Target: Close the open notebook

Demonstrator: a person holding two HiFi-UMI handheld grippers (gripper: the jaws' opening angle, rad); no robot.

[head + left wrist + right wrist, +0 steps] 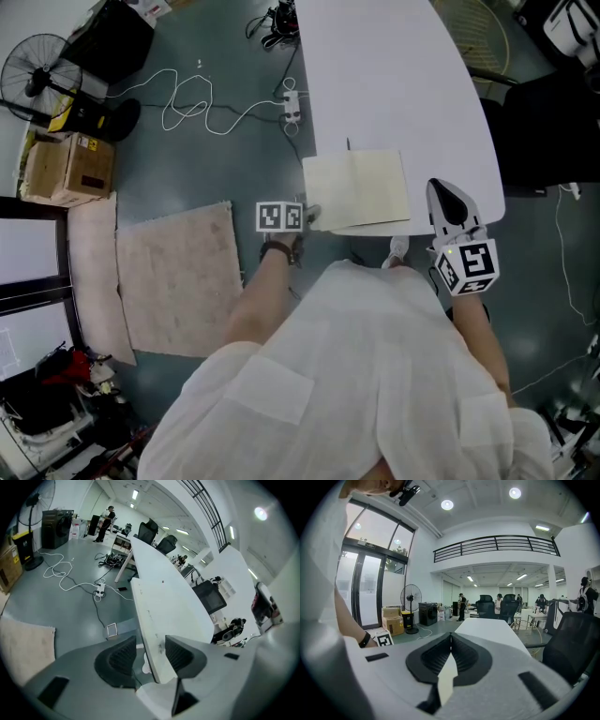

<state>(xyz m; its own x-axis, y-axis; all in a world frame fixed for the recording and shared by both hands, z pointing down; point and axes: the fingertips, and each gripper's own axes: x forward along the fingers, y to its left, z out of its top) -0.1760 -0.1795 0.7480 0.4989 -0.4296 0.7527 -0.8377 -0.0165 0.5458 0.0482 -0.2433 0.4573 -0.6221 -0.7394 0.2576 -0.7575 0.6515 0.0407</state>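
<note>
Middle: long white table (394, 75), running away from person. On its near end: cream paper notebook (361, 192), close to near edge. left gripper (309, 217) at notebook's near left corner (table edge sits between its jaws, jaws apart). right gripper (441, 192) just right of notebook, over table's near right corner. Left of table, on grey floor (234, 159): pink square rug (178, 281). Further left: brown cardboard box (70, 167), with black round fan (33, 75) behind it. Between fan and table: white cable (187, 108). Right of table: black office chair (544, 131).
</note>
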